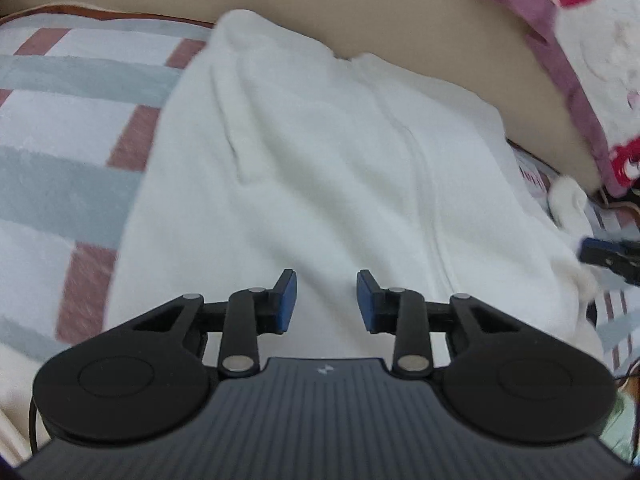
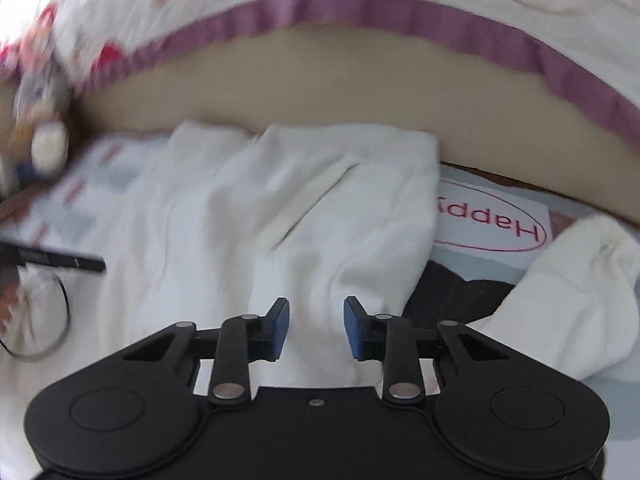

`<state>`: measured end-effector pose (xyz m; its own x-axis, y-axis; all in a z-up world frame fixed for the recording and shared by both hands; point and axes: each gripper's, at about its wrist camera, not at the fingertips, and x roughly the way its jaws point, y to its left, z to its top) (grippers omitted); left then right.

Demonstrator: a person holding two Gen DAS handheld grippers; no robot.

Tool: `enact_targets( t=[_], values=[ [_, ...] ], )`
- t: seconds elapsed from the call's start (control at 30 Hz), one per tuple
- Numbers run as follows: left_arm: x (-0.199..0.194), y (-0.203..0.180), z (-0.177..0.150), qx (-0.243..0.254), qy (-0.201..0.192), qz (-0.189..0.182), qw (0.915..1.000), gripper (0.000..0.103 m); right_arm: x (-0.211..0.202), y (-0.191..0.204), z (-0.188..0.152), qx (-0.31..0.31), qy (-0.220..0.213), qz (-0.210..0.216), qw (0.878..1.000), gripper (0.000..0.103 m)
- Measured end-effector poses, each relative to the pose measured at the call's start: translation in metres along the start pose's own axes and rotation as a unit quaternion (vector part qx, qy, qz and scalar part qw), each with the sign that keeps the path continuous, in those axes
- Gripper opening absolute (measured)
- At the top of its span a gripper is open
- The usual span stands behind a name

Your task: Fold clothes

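Observation:
A white fleece garment (image 1: 320,168) with a centre zip seam lies spread on the striped bed cover (image 1: 60,120). My left gripper (image 1: 326,300) is open and empty, hovering just over the garment's near part. The same garment (image 2: 280,216) shows in the right wrist view, partly folded with a flap across it. My right gripper (image 2: 317,326) is open and empty over its near edge. The other gripper's tip (image 1: 612,254) shows at the right edge of the left wrist view, beside the garment's side; it also shows in the right wrist view (image 2: 52,260).
A beige headboard (image 1: 400,40) runs behind the bed. A patterned quilt with a purple border (image 2: 400,16) is piled at the back. A dark garment (image 2: 452,292) and another white piece (image 2: 572,292) lie at right, near a "Happy" print (image 2: 492,220). A cable loop (image 2: 60,320) lies at left.

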<state>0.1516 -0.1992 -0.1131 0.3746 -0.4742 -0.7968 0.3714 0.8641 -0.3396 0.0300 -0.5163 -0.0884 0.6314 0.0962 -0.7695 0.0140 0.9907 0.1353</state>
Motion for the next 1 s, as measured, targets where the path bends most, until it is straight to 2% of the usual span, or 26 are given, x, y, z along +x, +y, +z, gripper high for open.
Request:
enact_targets(
  t=[0.13, 0.23, 0.3, 0.33, 0.37, 0.47, 0.53, 0.63, 0.67, 0.77, 0.83, 0.9, 0.97, 1.0],
  values=[
    [0.002, -0.019, -0.016, 0.047, -0.014, 0.04, 0.998, 0.032, 0.017, 0.018, -0.002, -0.022, 0.014, -0.047, 0.999, 0.034],
    [0.004, -0.018, -0.022, 0.056, -0.024, 0.04, 0.9973, 0.032, 0.039, 0.02, -0.007, -0.026, 0.042, -0.063, 0.997, 0.036],
    [0.006, -0.015, -0.027, 0.055, -0.024, 0.043, 0.9972, 0.032, 0.054, 0.019, -0.01, -0.027, 0.07, -0.078, 0.994, 0.033],
    [0.005, -0.014, -0.029, 0.053, -0.023, 0.045, 0.9973, 0.032, 0.054, 0.018, -0.011, -0.025, 0.065, -0.085, 0.994, 0.01],
    [0.004, -0.013, -0.031, 0.05, -0.021, 0.046, 0.9974, 0.032, 0.054, 0.017, -0.012, -0.023, 0.061, -0.092, 0.994, 0.007],
    [-0.006, -0.01, -0.033, 0.046, -0.026, 0.045, 0.9976, 0.032, 0.02, 0.02, -0.008, -0.021, -0.011, -0.161, 0.987, 0.006],
    [-0.007, -0.01, -0.032, 0.044, -0.023, 0.045, 0.9978, 0.032, -0.001, 0.023, -0.015, -0.046, -0.031, -0.211, 0.976, 0.005],
    [-0.002, -0.012, -0.032, 0.038, -0.011, 0.039, 0.9984, 0.032, 0.006, 0.012, -0.042, -0.062, 0.008, -0.254, 0.965, 0.005],
    [-0.001, -0.014, -0.034, 0.044, -0.011, 0.041, 0.9982, 0.032, 0.008, 0.006, -0.047, -0.049, 0.012, -0.261, 0.964, 0.005],
    [0.007, -0.02, -0.039, 0.069, -0.005, 0.067, 0.9954, 0.032, -0.001, -0.015, -0.051, 0.048, -0.034, -0.224, 0.973, 0.007],
    [0.011, -0.023, -0.043, 0.079, -0.001, 0.079, 0.9938, 0.034, -0.004, -0.027, -0.051, 0.099, -0.053, -0.202, 0.973, 0.009],
    [0.011, -0.025, -0.044, 0.083, -0.002, 0.078, 0.9934, 0.037, -0.009, -0.039, -0.052, 0.145, -0.064, -0.18, 0.971, 0.009],
    [0.009, -0.028, -0.045, 0.084, -0.001, 0.066, 0.9943, 0.038, -0.02, -0.045, -0.055, 0.167, -0.079, -0.182, 0.966, 0.011],
    [0.008, -0.03, -0.045, 0.081, 0.002, 0.052, 0.9954, 0.038, -0.024, -0.05, -0.057, 0.169, -0.079, -0.197, 0.963, 0.011]
  ],
)
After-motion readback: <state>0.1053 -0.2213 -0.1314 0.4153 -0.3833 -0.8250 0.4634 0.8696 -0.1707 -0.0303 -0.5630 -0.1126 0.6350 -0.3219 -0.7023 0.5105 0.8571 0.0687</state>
